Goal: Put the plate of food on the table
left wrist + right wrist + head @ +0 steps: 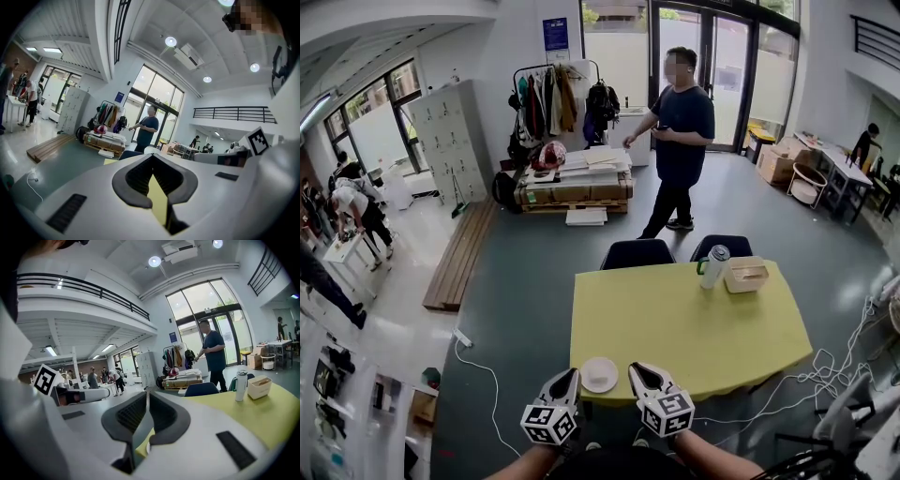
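Table: your yellow table (pixel 694 328) carries the white plate (pixel 599 374) at its near edge, close to the near left corner. A bottle (pixel 713 266) and a small box (pixel 746 274) stand side by side at the far edge, towards the far right corner.
Room: two dark chairs (pixel 637 253) are tucked in at the table's far edge. Beyond them a person (pixel 680 141) stands on the grey floor in front of glass doors, with a coat rack (pixel 553 98) to one side.
Hard to see: you cannot make out any food on the plate, which looks plain white. Your forearms are cut off at the bottom edge of the head view.
Left gripper (pixel 573 372) (pixel 151 157): you hold it just left of the plate, pointing across the table, jaw tips pressed together and nothing between them.
Right gripper (pixel 633 367) (pixel 147 391): just right of the plate, parallel to the left one, its jaws likewise closed and empty.
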